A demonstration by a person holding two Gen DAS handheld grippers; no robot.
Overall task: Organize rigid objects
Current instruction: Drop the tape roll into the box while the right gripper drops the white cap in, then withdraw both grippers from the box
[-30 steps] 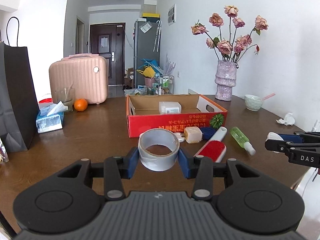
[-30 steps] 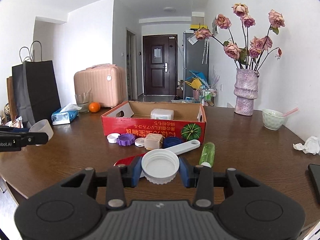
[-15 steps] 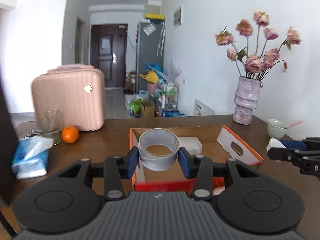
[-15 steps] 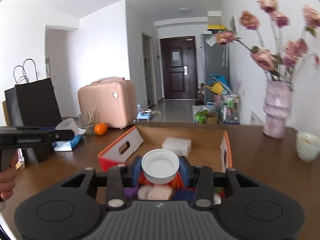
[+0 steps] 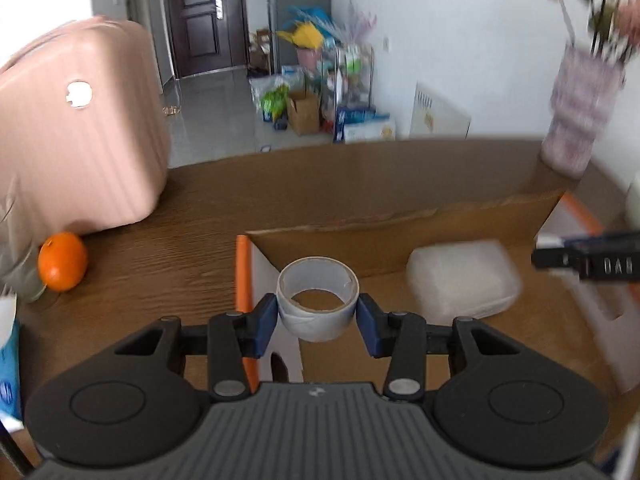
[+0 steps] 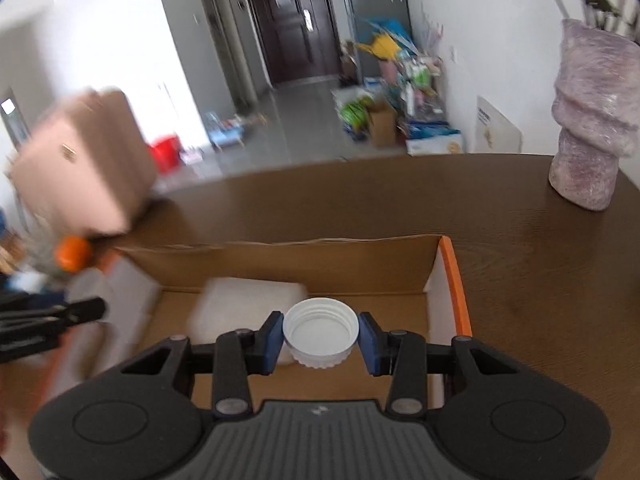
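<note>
My left gripper (image 5: 318, 316) is shut on a grey roll of tape (image 5: 317, 305) and holds it over the left end of the open cardboard box (image 5: 400, 220). My right gripper (image 6: 321, 338) is shut on a white plastic lid (image 6: 321, 336) and holds it over the right part of the same box (image 6: 454, 280). A white plastic container (image 5: 464, 282) lies inside the box; it also shows in the right wrist view (image 6: 244, 308). The right gripper's tip (image 5: 588, 262) shows at the right of the left wrist view.
A pink suitcase (image 5: 76, 128) and an orange (image 5: 62, 262) stand on the brown table (image 5: 180, 240) left of the box. A purple vase (image 6: 592, 120) stands at the back right. The left gripper's tip (image 6: 52, 320) shows at the left.
Both grippers have moved forward and tilted down, from in front of the box to over its inside. Each still holds its object.
</note>
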